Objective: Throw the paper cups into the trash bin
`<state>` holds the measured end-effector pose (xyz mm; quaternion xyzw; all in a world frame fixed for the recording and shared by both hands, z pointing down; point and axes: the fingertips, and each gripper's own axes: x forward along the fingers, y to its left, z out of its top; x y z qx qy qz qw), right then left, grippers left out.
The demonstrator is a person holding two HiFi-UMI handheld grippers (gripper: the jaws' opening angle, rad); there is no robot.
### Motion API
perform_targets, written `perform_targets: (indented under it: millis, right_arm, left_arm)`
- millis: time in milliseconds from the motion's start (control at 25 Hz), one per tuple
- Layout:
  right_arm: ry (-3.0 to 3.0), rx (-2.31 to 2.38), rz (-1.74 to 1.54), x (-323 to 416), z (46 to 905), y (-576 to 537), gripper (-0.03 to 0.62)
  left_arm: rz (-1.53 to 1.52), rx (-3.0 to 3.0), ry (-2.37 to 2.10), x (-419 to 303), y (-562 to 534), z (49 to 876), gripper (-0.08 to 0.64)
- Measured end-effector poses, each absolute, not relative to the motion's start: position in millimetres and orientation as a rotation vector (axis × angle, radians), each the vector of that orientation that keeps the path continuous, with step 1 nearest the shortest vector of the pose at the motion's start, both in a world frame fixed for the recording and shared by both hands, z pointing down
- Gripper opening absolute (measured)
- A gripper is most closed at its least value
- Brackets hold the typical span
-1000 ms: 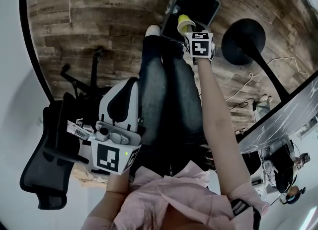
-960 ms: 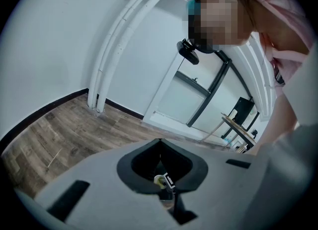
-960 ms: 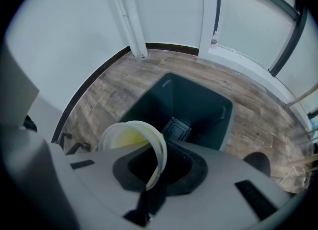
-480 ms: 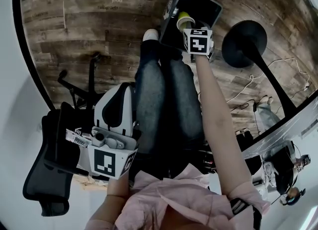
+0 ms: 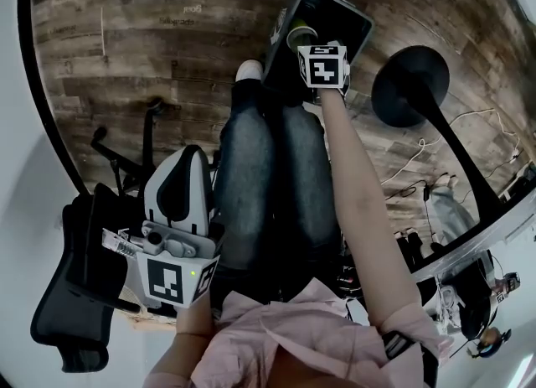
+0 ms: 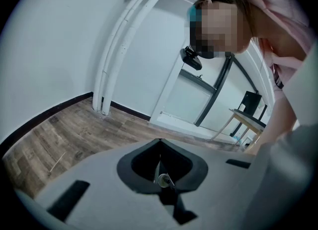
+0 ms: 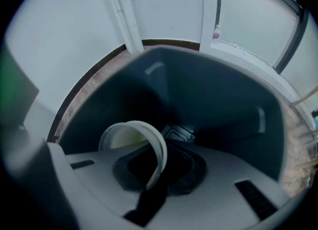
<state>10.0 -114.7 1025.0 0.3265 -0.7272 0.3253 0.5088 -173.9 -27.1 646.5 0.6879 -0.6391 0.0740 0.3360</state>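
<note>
In the head view, my right gripper (image 5: 308,45) reaches out at arm's length over the open black trash bin (image 5: 362,19) on the wooden floor. It is shut on the rim of a yellow-green paper cup (image 5: 299,37). In the right gripper view the cup (image 7: 160,153) lies on its side between the jaws of my right gripper (image 7: 151,174), with the dark inside of the trash bin (image 7: 223,100) all around and below it. My left gripper (image 5: 186,162) hangs low beside the person's leg, shut and holding nothing. In its own view, my left gripper (image 6: 160,174) points across the floor toward a white wall.
A black office chair (image 5: 75,294) stands at the left, close to my left gripper. A round black table base (image 5: 410,76) and its pole sit right of the bin. Cables (image 5: 469,118) trail over the floor at the right. The person's legs (image 5: 268,177) stand just before the bin.
The right gripper with the cup has shifted a little left and down over the bin's mouth. The left gripper has drifted slightly left and stays shut.
</note>
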Motion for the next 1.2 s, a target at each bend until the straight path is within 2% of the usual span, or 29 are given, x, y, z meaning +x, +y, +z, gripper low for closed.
perform_targets:
  millis: [800,840,920,1200]
  right_arm:
    - [-1.684,0.954,0.940,10,1100,-124,0.043]
    - [-1.698,0.953,0.948,6,1099,-125,0.056]
    - [-1.709,0.953,0.957,4,1097,-125,0.131]
    - [-1.693,0.978,0.960,13,1078,-122,0.160]
  left_arm:
    - [0.293,1.830,-1.767,-198,-23,688,0.015]
    - [0.291,1.828,-1.768,-199,-22,689,0.015]
    - [0.280,1.828,-1.762,-198,-21,688,0.015]
    - [0.235,1.837,-1.737,-198,-23,672,0.015]
